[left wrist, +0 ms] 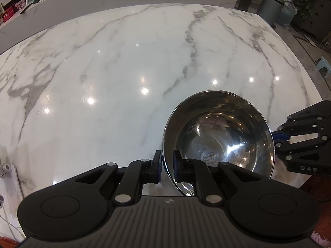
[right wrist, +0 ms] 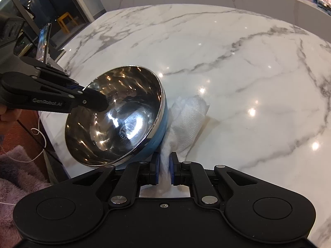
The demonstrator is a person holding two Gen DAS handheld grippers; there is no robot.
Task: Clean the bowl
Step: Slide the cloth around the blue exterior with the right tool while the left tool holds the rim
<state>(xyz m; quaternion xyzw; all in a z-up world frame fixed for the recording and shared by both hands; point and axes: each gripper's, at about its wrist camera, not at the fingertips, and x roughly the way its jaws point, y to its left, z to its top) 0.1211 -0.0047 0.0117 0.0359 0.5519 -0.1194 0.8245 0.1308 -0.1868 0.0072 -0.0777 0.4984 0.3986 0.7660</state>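
The left gripper (left wrist: pixel 167 165) pinches the rim of the steel bowl (left wrist: pixel 219 132), holding it tilted near the marble table's (left wrist: pixel 124 72) near edge. The right gripper (right wrist: pixel 164 168) is clamped on a white paper towel (right wrist: pixel 186 119) touching the bowl's blue outer wall.

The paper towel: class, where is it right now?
In the right wrist view, the paper towel is pinched in the right gripper, pressed against the bowl's blue outside.
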